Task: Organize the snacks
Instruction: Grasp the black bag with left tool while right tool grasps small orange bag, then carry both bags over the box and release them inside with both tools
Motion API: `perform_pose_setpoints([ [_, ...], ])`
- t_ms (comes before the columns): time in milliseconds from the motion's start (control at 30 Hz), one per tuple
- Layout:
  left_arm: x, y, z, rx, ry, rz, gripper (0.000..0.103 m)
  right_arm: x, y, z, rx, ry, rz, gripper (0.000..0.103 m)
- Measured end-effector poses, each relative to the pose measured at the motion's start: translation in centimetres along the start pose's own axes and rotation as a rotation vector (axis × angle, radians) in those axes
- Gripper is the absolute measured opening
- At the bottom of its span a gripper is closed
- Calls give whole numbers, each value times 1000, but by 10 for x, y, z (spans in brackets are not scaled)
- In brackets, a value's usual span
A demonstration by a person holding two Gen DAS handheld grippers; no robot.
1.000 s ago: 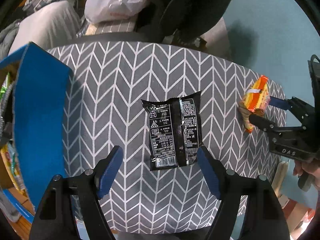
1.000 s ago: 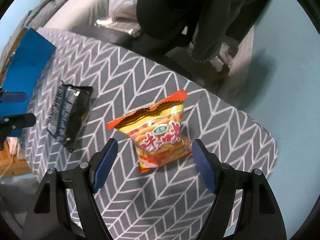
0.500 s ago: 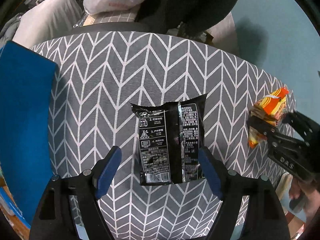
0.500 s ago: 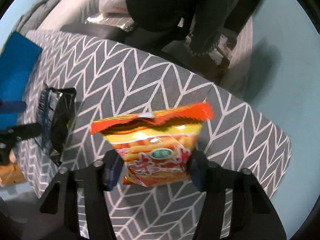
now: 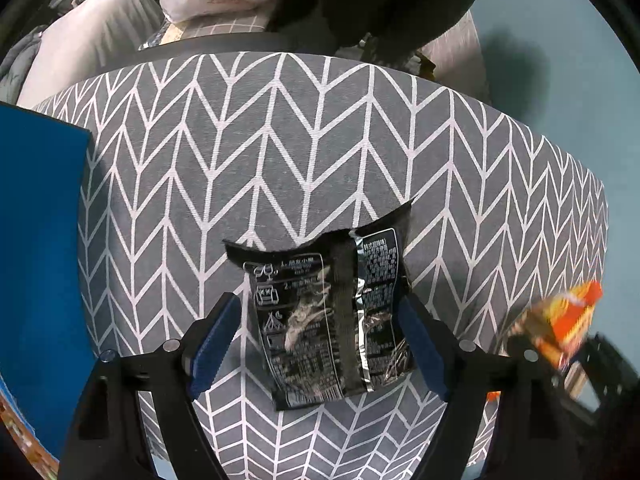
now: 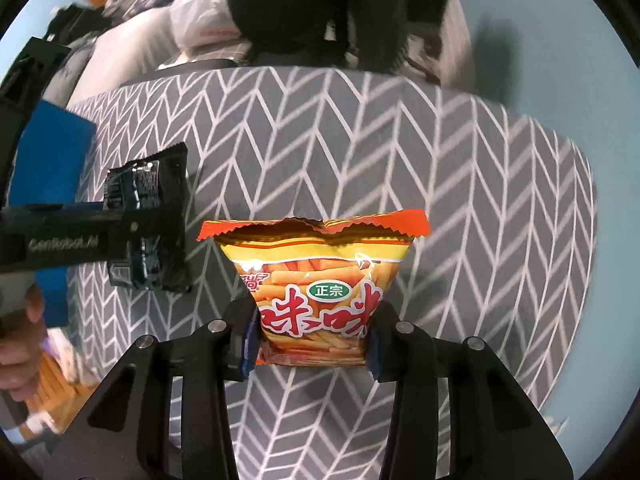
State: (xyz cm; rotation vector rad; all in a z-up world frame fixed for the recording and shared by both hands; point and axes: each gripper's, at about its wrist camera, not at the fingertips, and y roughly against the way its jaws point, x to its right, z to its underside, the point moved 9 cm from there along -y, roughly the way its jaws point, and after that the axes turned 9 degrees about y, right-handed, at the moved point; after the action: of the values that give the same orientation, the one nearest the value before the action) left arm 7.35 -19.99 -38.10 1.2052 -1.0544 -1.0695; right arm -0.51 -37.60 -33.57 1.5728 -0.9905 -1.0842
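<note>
While the orange snack bag point(image 6: 316, 288) is clamped by the right gripper point(image 6: 310, 338), whose jaws have just been closing, the black packet point(image 5: 328, 316) could be pushed aside and missed if the spread-wide left gripper point(image 5: 320, 344), whose jaws have just been opening, is lowered off-centre.

Both views are evenly and fairly brightly lit, with a cool bluish cast; the fisheye lens bows the table's point(image 5: 280, 152) chevron lines outward and leaves black corners around each round picture; a soft dark shadow lies on the pale blue floor point(image 5: 560, 80) at upper right in both views; white glare streaks the foil of the black snack packet point(image 5: 328, 320); the orange snack bag point(image 5: 568, 320) is smeared by motion blur in the left wrist view, yet sharp in the right wrist view point(image 6: 316, 284), where the table pattern and the far clutter are blurred.
</note>
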Motion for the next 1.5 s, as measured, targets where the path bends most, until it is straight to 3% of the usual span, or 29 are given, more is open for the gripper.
perform_pose_setpoints([
  [300,6,-16,-4,-21,61,48,88,-8,13,15,27,-86,-33,41],
  [367,9,-16,-3,-12,46,59,76,-8,16,15,32,-94,-33,41],
  [500,20,-10,3,2,-23,73,34,-10,22,14,40,-103,-26,41],
  [600,20,-6,7,8,-53,57,26,-13,28,13,43,-102,-20,41],
  [1000,-16,25,34,16,-63,55,25,-27,49,8,68,-103,-14,41],
  [1500,-42,104,54,167,-172,53,25,-50,92,-3,127,-92,9,41],
])
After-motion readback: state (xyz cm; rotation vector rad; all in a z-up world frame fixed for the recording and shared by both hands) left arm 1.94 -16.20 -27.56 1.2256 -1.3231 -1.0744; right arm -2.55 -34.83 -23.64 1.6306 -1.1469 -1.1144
